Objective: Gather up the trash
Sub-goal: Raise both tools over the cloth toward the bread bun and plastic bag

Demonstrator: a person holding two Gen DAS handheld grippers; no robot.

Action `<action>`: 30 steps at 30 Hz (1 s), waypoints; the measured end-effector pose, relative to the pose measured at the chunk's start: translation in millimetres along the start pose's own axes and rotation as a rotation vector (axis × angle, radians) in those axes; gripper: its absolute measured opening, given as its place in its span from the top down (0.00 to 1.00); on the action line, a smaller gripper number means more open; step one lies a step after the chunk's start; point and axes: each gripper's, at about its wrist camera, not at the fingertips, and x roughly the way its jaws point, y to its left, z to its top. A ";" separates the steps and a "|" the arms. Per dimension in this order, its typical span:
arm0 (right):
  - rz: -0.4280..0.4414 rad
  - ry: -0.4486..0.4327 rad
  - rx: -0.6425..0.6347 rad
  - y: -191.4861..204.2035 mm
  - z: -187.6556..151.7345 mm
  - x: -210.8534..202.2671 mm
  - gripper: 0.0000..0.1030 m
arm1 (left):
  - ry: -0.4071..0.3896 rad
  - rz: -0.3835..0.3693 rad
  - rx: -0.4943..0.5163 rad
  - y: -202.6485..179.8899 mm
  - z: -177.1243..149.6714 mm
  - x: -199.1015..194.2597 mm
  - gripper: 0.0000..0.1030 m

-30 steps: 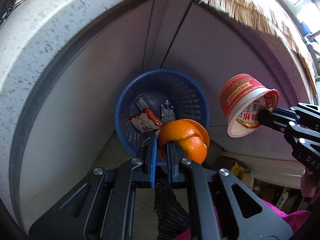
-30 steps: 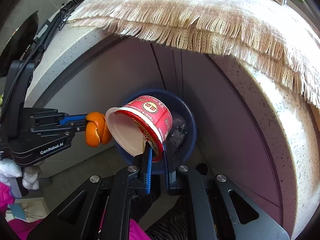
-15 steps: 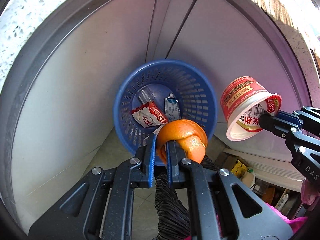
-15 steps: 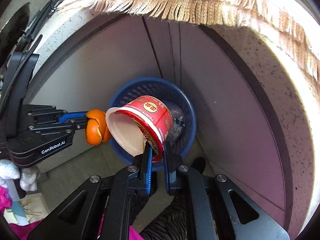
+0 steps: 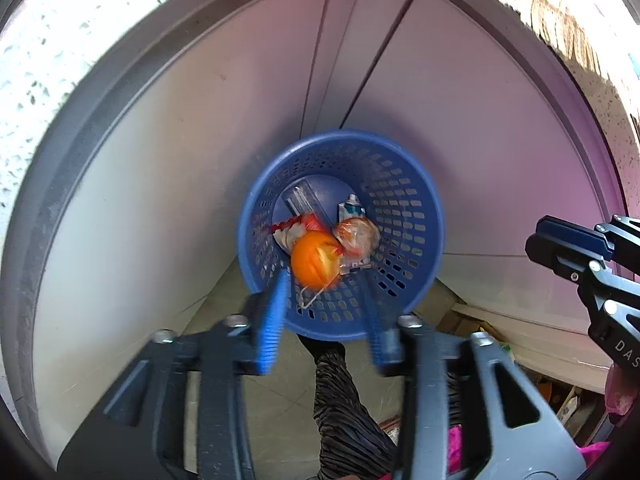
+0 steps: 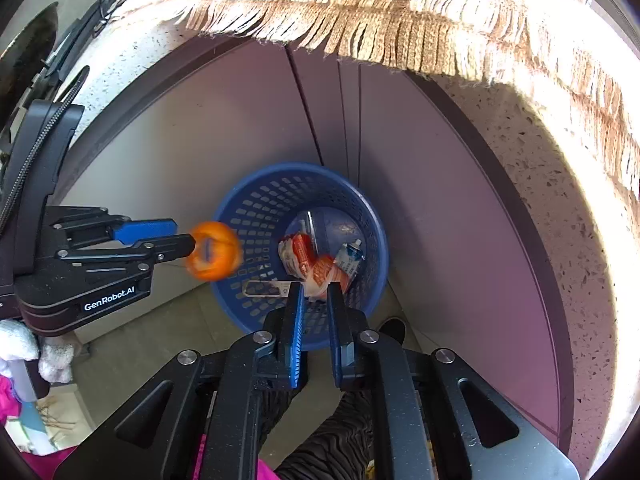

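Note:
A blue plastic waste basket (image 5: 416, 216) (image 6: 256, 216) stands on the floor against grey cabinet doors. My left gripper (image 5: 326, 300) (image 6: 182, 236) is open above its near rim. The orange peel (image 5: 314, 264) (image 6: 214, 250) is loose and blurred, falling from it toward the basket. My right gripper (image 6: 316, 308) (image 5: 560, 248) is open and empty over the basket. The red noodle cup (image 5: 356, 236) (image 6: 324, 274) lies inside the basket with a red-white wrapper (image 6: 294, 258) and a small tube (image 5: 351, 210) (image 6: 350, 258).
A speckled stone counter (image 6: 560, 168) overhangs the cabinets, with a fringed beige cloth (image 6: 360, 12) hanging over its edge. Cluttered items (image 5: 560, 400) lie on the floor at the right. My dark patterned leg (image 5: 344, 408) is below the grippers.
Both grippers opened. The noodle cup left the right gripper and now lies in the basket. The orange peel left the left gripper and is dropping.

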 end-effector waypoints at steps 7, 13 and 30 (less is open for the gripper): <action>0.012 -0.015 0.008 -4.5 1.4 -17.3 0.81 | -0.016 -0.002 -0.002 3.2 3.2 -12.8 0.55; 0.039 -0.050 0.001 -7.9 6.4 -40.7 0.81 | -0.054 -0.012 0.017 3.2 8.8 -32.1 0.55; 0.071 -0.299 -0.012 -55.6 41.7 -146.6 0.55 | -0.321 -0.039 -0.004 -7.0 86.7 -144.3 0.55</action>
